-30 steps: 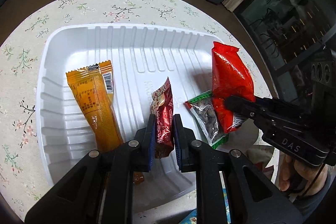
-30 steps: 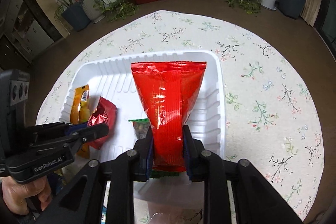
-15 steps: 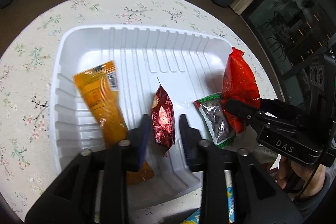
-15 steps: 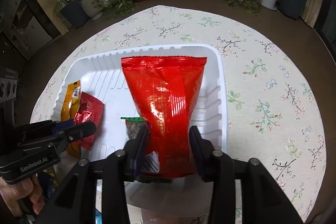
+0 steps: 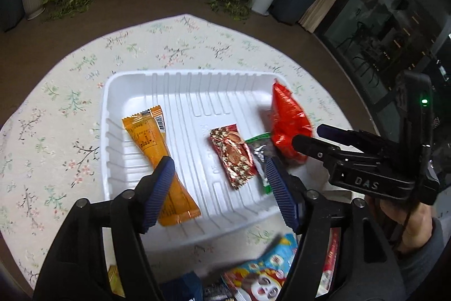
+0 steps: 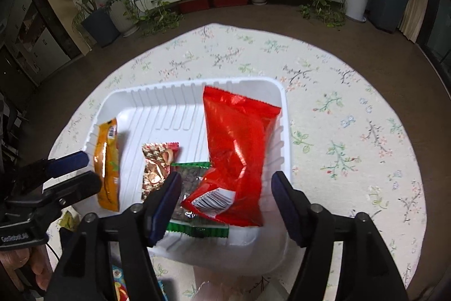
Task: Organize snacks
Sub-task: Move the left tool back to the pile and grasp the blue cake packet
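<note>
Left wrist view: the right gripper (image 5: pixel 305 136), marked "DAS", and left gripper (image 5: pixel 218 174) are spreading their fingers, releasing the red bag (image 6: pixel 239 148) and foil packet (image 5: pixel 232 153) into the white tray (image 5: pixel 180 81).

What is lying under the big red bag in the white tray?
Under the big red bag, a green-edged packet with dark contents lies in the white tray. Only its left part and near edge show; the rest is covered.
</note>
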Demonstrator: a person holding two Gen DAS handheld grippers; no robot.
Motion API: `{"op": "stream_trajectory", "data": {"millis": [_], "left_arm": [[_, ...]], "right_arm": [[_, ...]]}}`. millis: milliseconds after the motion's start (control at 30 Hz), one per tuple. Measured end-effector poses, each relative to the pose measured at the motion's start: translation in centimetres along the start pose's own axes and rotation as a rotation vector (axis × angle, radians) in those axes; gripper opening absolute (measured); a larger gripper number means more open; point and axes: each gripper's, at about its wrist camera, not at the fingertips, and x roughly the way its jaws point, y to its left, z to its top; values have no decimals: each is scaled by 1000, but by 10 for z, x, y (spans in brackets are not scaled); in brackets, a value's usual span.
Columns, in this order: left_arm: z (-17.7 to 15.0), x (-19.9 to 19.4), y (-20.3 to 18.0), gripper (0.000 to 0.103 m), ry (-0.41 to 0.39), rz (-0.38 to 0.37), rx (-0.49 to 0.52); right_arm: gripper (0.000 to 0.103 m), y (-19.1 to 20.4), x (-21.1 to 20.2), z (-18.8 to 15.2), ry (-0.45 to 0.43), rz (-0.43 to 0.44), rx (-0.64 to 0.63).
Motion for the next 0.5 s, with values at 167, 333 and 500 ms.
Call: {"op": "stream_trajectory", "data": {"millis": [167,333,500], "left_arm": [[-14,-31,1,78,-39,-16,6],[-48,-74,16,103,-85,-44,-33],[-105,-110,34,103,-161,37,-13]], "right_arm": [[70,0,-21,-7,-24,13,5],[84,3,-65,-29,-114,126,24],[88,1,-106,-83,-176,271,112]]}}
